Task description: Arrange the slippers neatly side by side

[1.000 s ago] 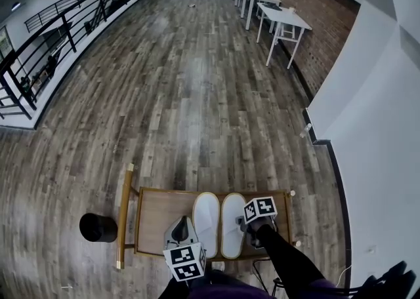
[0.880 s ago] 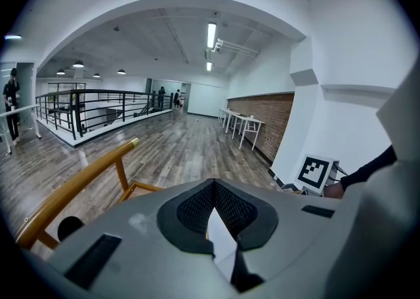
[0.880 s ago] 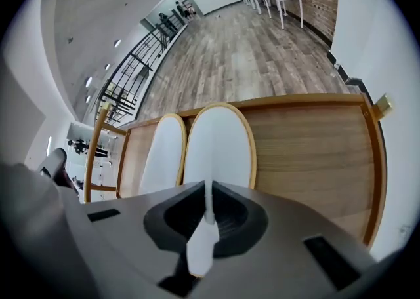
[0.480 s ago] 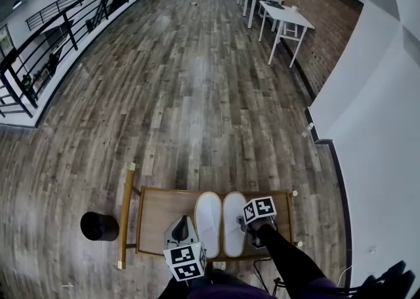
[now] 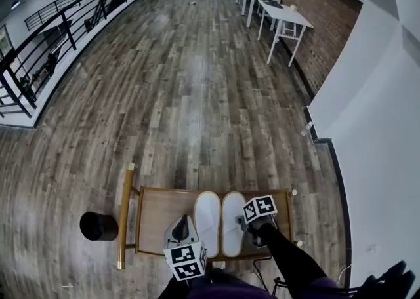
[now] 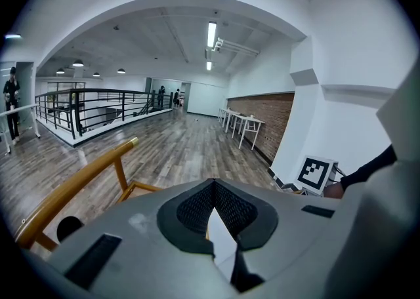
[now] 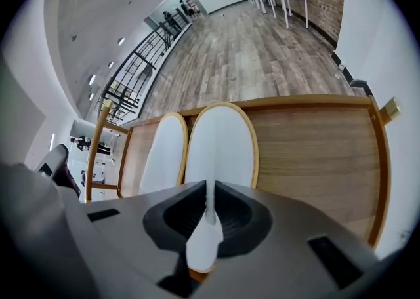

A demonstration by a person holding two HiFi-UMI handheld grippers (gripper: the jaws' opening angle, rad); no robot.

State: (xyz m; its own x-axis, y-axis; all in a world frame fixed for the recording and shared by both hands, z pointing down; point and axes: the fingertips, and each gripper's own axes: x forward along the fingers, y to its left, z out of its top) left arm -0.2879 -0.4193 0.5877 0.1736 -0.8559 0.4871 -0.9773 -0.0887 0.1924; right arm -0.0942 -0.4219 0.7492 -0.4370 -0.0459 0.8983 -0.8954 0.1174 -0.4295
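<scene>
Currently | right gripper (image 7: 210, 207): jaws pinching right slipper (image 5: 232, 220) (near edge) | left gripper (image 6: 211, 189): jaws together | left slipper (image 5: 206, 222) just beside, on tray (image 5: 157, 211)

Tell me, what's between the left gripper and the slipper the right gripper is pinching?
The other white slipper, flat on the wooden cart beside the pinched slipper; the head view shows it.

No lettering, brand name, number or sign could be read anywhere in the hall. The only printed marks were black-and-white square patterns on the left gripper's marker cube (image 5: 184, 261) and the right gripper's marker cube (image 5: 260, 208). Both carried coded blocks rather than characters.
</scene>
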